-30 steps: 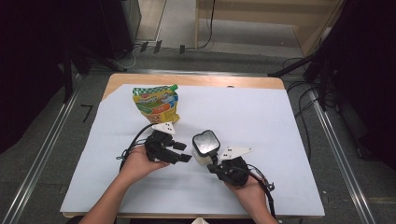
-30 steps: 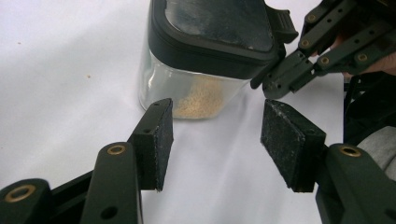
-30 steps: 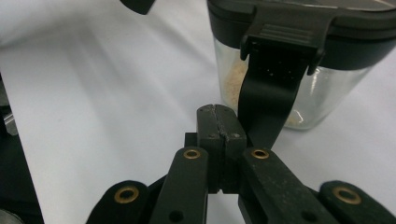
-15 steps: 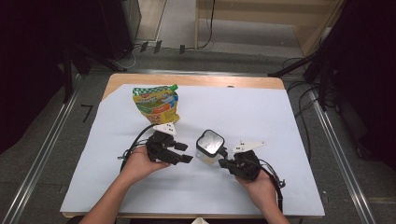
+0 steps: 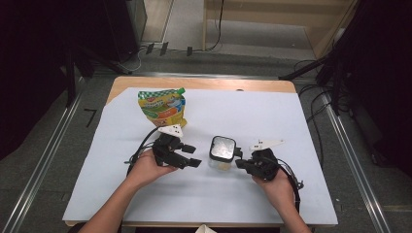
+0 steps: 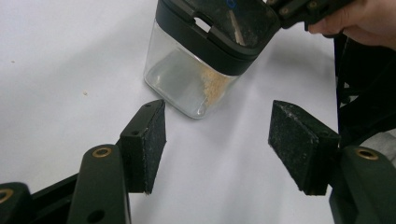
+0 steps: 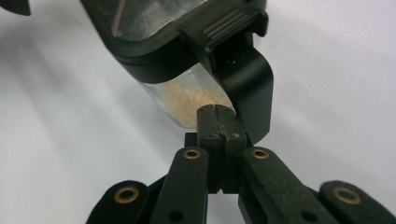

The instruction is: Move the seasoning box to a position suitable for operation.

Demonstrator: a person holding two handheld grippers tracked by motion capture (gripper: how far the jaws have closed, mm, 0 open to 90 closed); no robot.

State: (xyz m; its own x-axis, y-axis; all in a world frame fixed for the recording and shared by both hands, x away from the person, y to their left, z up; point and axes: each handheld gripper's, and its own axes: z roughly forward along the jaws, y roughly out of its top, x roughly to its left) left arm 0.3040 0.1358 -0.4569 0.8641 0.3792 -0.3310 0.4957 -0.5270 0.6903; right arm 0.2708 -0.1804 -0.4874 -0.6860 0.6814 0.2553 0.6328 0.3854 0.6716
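Gripping jar handle (image 7: 250, 74), right claw (image 7: 219, 114) closed.

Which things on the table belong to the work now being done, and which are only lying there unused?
In use:
- clear plastic container with black lid, some beige powder inside
- left gripper, jaws open, just opened wider, nothing between them
- right gripper, jaws shut against the container's black side latch

Lying about:
- colourful yellow-green spouted pouch
- white sheet covering the table
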